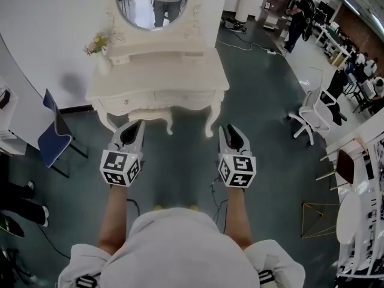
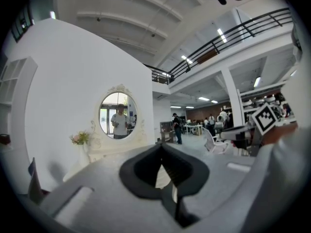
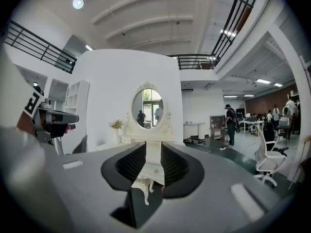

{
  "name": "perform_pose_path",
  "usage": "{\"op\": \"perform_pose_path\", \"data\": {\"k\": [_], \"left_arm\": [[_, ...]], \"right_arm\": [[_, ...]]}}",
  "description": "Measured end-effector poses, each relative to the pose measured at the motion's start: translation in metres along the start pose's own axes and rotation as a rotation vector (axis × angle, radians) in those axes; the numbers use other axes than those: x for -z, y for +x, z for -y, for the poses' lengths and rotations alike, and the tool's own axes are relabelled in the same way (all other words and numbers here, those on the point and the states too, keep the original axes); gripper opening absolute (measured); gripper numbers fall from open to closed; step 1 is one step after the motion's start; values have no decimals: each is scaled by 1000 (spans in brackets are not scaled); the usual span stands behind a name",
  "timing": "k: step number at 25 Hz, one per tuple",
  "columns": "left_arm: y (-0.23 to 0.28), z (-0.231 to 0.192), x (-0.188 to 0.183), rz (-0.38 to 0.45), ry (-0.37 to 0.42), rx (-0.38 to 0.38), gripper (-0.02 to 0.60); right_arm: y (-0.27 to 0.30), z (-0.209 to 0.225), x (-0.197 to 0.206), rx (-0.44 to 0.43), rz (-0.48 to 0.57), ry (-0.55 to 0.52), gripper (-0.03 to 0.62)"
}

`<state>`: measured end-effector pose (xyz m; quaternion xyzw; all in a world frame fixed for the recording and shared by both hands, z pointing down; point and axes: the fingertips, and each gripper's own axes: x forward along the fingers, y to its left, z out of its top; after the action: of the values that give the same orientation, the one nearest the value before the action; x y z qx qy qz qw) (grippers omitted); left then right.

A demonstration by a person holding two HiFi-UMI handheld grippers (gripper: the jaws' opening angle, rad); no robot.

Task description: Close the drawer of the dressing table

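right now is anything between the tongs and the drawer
Nothing visible: only bare floor separates the left tongs and right tongs from the drawer. The blue chair stands off to the left.

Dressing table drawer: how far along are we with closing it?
Done: nothing yet. The centre drawer seems to stick out from the front of the dressing table. In hand: both claws hover short of it, touching nothing. The left claw has its tips together; the right claw is apart and empty. Left: reach the drawer front and push it in flush.
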<state>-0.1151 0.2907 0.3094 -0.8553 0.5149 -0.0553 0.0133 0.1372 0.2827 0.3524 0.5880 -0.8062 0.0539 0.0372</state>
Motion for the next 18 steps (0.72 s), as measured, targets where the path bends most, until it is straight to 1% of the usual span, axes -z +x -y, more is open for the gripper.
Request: {"op": "perform_pose_path", "data": {"k": [5,14,18], "left_arm": [[11,15,-1,-9,0,-17,0],[35,58,11,-17,-5,-36,0],[49,73,13,-22,7,-26,0]], "right_arm": [[2,14,-1,-29,5,-3,95],[-2,52,8,-74,2,-22,95],[0,66,7,-81,32,6,95]]}}
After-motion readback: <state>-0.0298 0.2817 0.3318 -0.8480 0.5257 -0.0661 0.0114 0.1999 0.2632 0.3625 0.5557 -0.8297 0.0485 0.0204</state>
